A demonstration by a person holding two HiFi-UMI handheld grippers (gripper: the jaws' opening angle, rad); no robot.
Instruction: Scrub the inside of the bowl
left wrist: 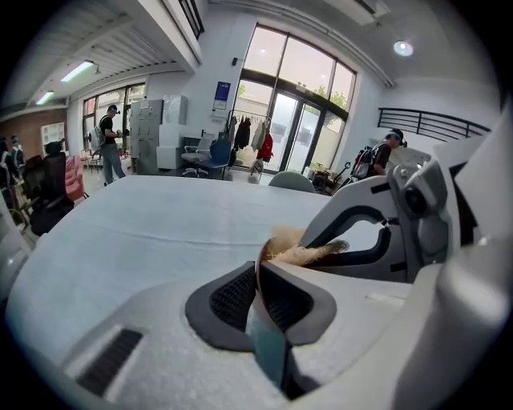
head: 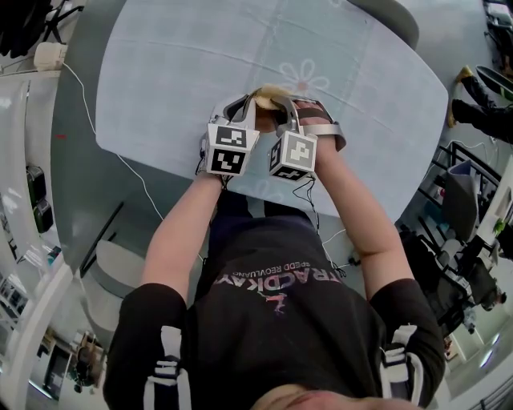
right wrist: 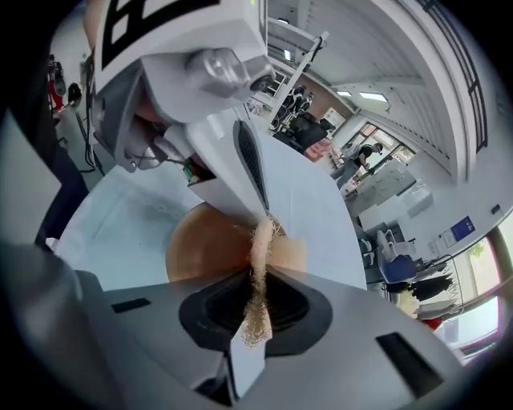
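Note:
A tan wooden bowl [head: 268,94] sits on the pale blue tablecloth [head: 176,72] near the table's front edge, mostly hidden behind both grippers. My left gripper [head: 244,104] is shut on the bowl's thin rim [left wrist: 259,275], which stands edge-on between the dark pads. My right gripper [head: 288,106] is shut on a straw-coloured fibrous scrubber [right wrist: 260,276], held just over the bowl's brown inside [right wrist: 204,244]. In the left gripper view the right gripper [left wrist: 353,240] shows close by, with the scrubber [left wrist: 303,253] at its tips. The left gripper's body [right wrist: 188,80] fills the top of the right gripper view.
The round table [head: 76,152] has a grey border outside the cloth, and a white cable [head: 128,168] runs across its left side. A grey chair [head: 393,16] stands at the far side. People and office furniture [left wrist: 108,140] are well behind the table.

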